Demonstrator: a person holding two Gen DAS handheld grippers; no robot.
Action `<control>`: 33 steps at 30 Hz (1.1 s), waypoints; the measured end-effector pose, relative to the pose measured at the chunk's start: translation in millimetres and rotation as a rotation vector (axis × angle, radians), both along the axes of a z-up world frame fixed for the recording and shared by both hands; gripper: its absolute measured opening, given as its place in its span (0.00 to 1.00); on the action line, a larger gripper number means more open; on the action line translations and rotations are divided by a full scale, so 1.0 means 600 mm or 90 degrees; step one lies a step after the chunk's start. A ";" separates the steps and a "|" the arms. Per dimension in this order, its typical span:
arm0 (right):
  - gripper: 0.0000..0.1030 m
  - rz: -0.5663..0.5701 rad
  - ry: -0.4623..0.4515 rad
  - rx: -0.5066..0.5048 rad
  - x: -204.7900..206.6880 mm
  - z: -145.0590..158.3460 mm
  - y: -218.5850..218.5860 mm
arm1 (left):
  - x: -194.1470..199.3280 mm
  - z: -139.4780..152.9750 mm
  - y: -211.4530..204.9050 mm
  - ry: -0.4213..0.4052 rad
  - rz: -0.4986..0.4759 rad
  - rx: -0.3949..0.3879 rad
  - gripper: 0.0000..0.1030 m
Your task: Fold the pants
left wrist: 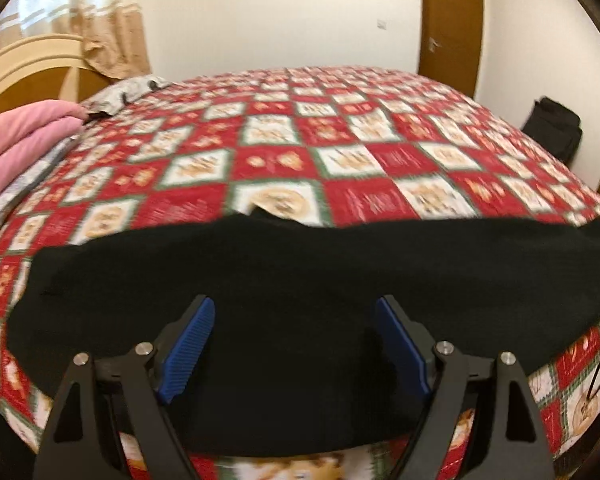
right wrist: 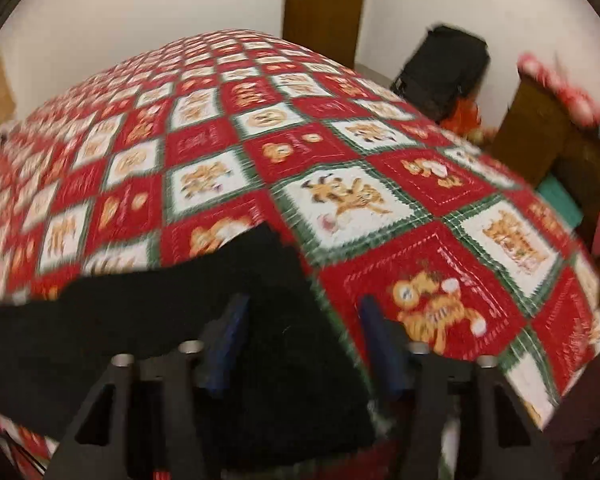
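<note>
While the black pants lie spread along the near edge of the bed, we hold both grippers above them, tilted downward; the garment's long axis runs left to right across both views, roughly parallel to that edge. In the left wrist view our left gripper stands wide open, blue pads well apart, nothing between them but cloth lying flat below; it hangs over the middle of the dark band. In the right wrist view our right gripper is partly open, and its pads do not appear to press on anything, though blur makes this uncertain; one end of the pants lies under its left finger, and the patterned quilt shows bare under the right one. We judge the right hand nearer that end, so a fold along the length would likely start there.
</note>
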State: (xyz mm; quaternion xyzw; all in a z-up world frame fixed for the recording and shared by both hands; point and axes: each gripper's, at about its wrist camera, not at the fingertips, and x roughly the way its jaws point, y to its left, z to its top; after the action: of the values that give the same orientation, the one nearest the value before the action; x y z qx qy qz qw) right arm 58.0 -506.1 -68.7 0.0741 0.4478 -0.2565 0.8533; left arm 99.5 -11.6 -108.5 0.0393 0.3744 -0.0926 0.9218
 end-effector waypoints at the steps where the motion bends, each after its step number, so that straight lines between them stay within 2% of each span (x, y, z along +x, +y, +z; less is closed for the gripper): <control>1: 0.15 0.012 -0.002 0.002 -0.009 0.007 0.011 | -0.002 -0.005 -0.005 0.006 -0.004 0.005 0.83; 4: 0.12 -0.002 -0.051 -0.013 -0.038 0.033 0.019 | 0.000 -0.017 -0.014 0.016 -0.011 0.014 0.83; 7: 0.12 -0.035 -0.143 -0.067 -0.070 0.057 0.028 | 0.003 -0.019 -0.013 0.016 -0.013 0.003 0.86; 8: 0.12 -0.040 -0.142 -0.067 -0.071 0.048 0.026 | 0.002 -0.020 -0.014 0.016 -0.015 0.006 0.86; 10: 0.14 -0.061 -0.085 -0.030 -0.062 0.006 0.008 | 0.000 -0.020 -0.015 0.015 -0.022 0.015 0.86; 12: 0.24 -0.053 -0.128 -0.011 -0.077 0.001 -0.004 | -0.002 -0.018 -0.011 0.019 -0.029 0.015 0.87; 14: 0.27 -0.053 -0.147 0.055 -0.091 0.013 -0.029 | 0.002 -0.017 -0.005 0.025 -0.026 0.009 0.87; 16: 0.30 -0.108 -0.206 0.104 -0.125 0.034 -0.054 | 0.008 -0.014 -0.005 0.033 -0.023 0.005 0.87; 18: 0.30 -0.165 -0.280 0.095 -0.165 0.059 -0.064 | 0.009 -0.006 -0.007 0.029 -0.021 -0.007 0.87; 20: 0.30 -0.161 -0.311 0.056 -0.179 0.081 -0.057 | 0.008 0.002 -0.013 0.020 -0.026 -0.014 0.87; 22: 0.30 -0.118 -0.306 0.032 -0.164 0.091 -0.040 | 0.004 0.012 -0.027 0.003 -0.039 -0.013 0.87; 24: 0.30 -0.053 -0.263 0.021 -0.124 0.085 -0.022 | 0.003 0.020 -0.044 -0.009 -0.053 -0.010 0.87; 27: 0.30 -0.005 -0.212 0.025 -0.074 0.057 -0.010 | 0.000 0.019 -0.074 -0.012 -0.078 -0.005 0.87; 29: 0.30 0.000 -0.178 0.040 -0.042 0.026 -0.014 | -0.002 0.005 -0.092 -0.009 -0.078 0.019 0.87; 31: 0.30 -0.012 -0.140 0.058 -0.035 0.002 -0.012 | -0.002 -0.019 -0.100 0.019 -0.080 0.035 0.88; 33: 0.30 -0.013 -0.159 0.067 -0.046 0.012 -0.006 | -0.015 -0.026 -0.092 -0.020 -0.074 0.024 0.93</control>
State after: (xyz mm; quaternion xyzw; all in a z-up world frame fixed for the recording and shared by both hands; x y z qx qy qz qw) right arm 30.2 -509.6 -61.3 0.1546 0.3504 -0.2298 0.8947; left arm 90.4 -66.7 -124.2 0.0794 0.3587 -0.1382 0.9197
